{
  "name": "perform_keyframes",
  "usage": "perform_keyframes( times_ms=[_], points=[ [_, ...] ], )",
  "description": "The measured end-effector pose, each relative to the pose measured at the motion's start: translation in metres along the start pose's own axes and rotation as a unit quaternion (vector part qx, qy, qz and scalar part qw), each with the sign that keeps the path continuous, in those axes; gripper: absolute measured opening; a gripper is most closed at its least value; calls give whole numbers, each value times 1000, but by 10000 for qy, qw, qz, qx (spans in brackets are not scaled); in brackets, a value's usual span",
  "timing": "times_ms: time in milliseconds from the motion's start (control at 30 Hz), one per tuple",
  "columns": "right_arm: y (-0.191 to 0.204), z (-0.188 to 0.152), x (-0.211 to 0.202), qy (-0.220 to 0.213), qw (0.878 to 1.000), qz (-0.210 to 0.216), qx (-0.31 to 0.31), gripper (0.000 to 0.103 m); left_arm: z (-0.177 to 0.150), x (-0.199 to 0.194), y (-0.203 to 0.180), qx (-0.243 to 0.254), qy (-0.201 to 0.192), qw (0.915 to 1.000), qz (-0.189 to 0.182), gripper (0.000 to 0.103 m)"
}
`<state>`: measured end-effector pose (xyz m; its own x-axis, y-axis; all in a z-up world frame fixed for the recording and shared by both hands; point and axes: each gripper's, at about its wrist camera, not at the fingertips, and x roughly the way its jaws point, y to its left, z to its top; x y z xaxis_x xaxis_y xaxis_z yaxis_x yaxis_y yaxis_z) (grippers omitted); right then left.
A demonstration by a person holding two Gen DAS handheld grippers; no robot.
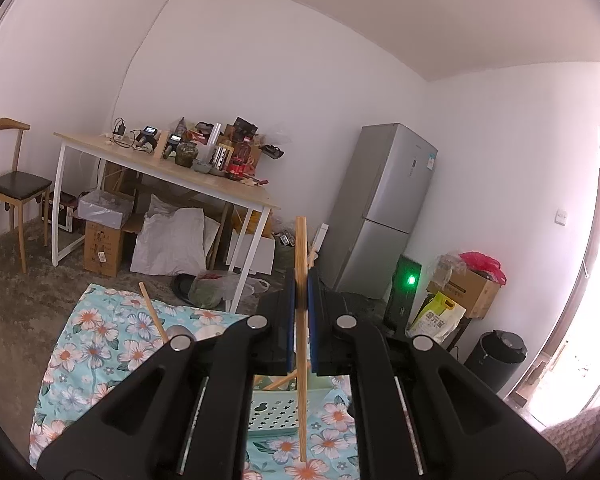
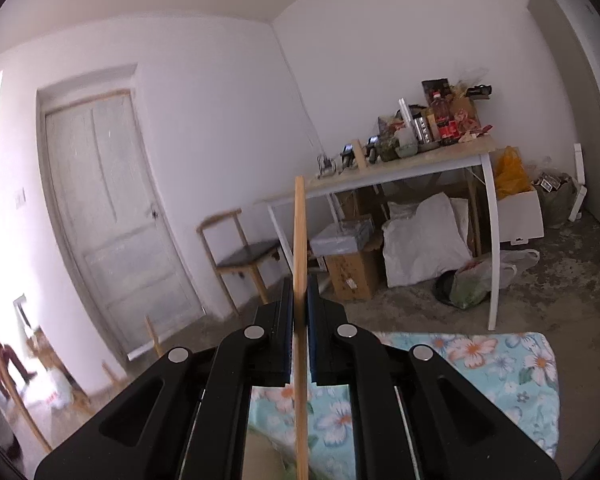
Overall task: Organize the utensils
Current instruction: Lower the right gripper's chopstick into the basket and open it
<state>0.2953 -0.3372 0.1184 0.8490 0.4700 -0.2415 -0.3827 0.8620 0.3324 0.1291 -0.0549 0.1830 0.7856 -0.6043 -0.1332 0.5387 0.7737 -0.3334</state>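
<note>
Left wrist view: the left tongs (image 1: 301, 300) are clamped tight on a wooden chopstick (image 1: 300, 264), which stands upright between the blue pads (image 1: 289, 320), tip at twelve o'clock, tail at six. The tongs are held level, aimed out across the room. Below them lies a floral cloth (image 1: 96, 356) with a perforated green utensil tray (image 1: 276, 412) at six o'clock and another wooden stick (image 1: 153, 311) at nine.

Right wrist view: the right tongs (image 2: 300, 308) pinch a second chopstick (image 2: 300, 240), also upright, over the same cloth (image 2: 496, 364). No tray shows here; a door (image 2: 108, 216) stands at ten o'clock.
</note>
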Motion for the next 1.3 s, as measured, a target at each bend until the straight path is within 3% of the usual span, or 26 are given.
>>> perform_keyframes(
  times_ms=[33,100,133,267,500,600,700,833,1133,1300],
  points=[
    [1,-3,-4,66,10000,-14,-73,9,0,0,-1,9,-11,10000,7,5],
    [2,-6,-11,131,9998,-70,-136,26,2,0,-3,12,-17,10000,0,5],
    [3,-7,-15,138,9997,-90,-155,30,2,1,-4,12,-24,10000,-6,5],
    [3,-4,-41,73,9997,-160,-172,37,5,7,-7,-58,-20,10000,-66,5],
    [-5,-3,-104,-428,9986,-274,137,38,21,24,-29,6,-376,9992,-123,5],
    [-5,-10,-126,-574,9977,-267,238,38,23,39,-44,242,-613,9976,220,5],
    [-3,-19,-144,-630,9973,-238,304,38,17,64,-52,323,-583,9963,549,5],
    [-7,-29,-156,-620,9971,-234,376,38,7,93,-56,226,-463,9957,772,5],
    [-18,-56,-171,-531,9964,-183,630,38,-15,131,-64,520,-580,9878,1350,5],
    [-22,-66,-172,-427,9968,-131,670,38,-32,142,-65,534,-503,9865,1466,5]
  ],
)
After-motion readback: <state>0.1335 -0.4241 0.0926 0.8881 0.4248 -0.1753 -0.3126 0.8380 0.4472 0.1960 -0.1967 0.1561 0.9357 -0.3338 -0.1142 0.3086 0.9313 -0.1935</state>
